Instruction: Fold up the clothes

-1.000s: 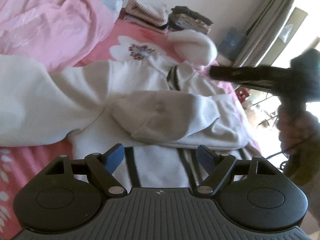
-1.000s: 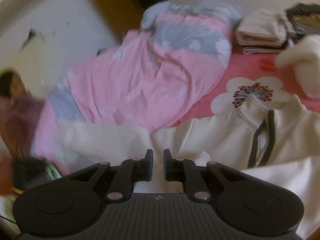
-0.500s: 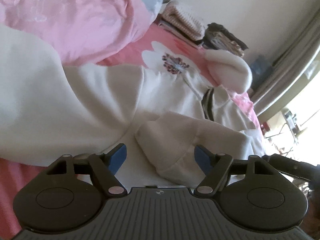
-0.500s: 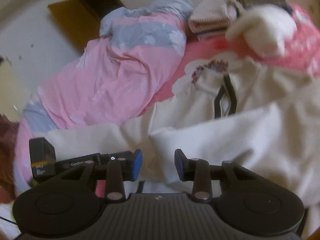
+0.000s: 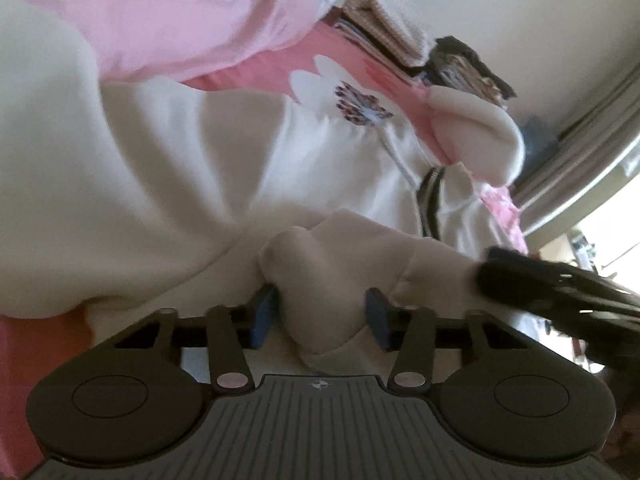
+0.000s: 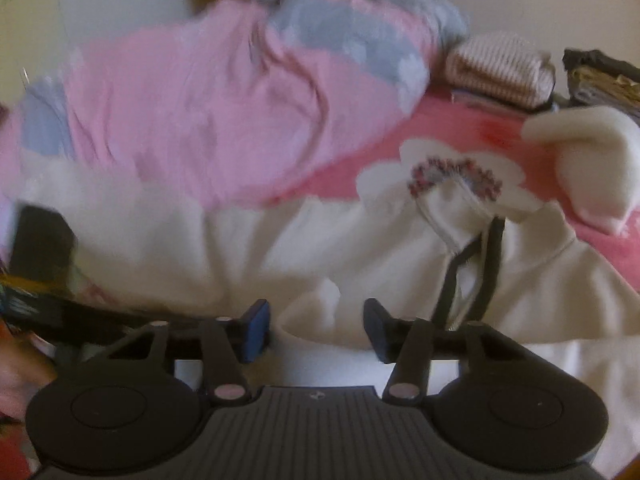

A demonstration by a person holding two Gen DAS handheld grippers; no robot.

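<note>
Both grippers [image 5: 320,316] [image 6: 316,330], jaws apart.

A home bedroom: a bed with a pink flowered sheet [image 6: 452,128], a rumpled pink quilt [image 6: 208,104], folded knitwear [image 6: 500,68] stacked by the wall, and curtains [image 5: 592,144].

The gap between the spread jaws of the left tongs [image 5: 320,316] is filled by a bunched cuff [image 5: 320,280] of the white sweatshirt [image 5: 180,168]; the right tongs [image 5: 560,292] are seen close on its right side. Between the open jaws of the right tongs [image 6: 316,326] only flat white cloth is met. The far side is blocked by a heaped pink quilt [image 6: 208,92], the back edge by folded stacks [image 6: 500,68] and a white plush [image 6: 592,160]. Bare pink bed sheet [image 6: 440,124] is left between them.
</note>
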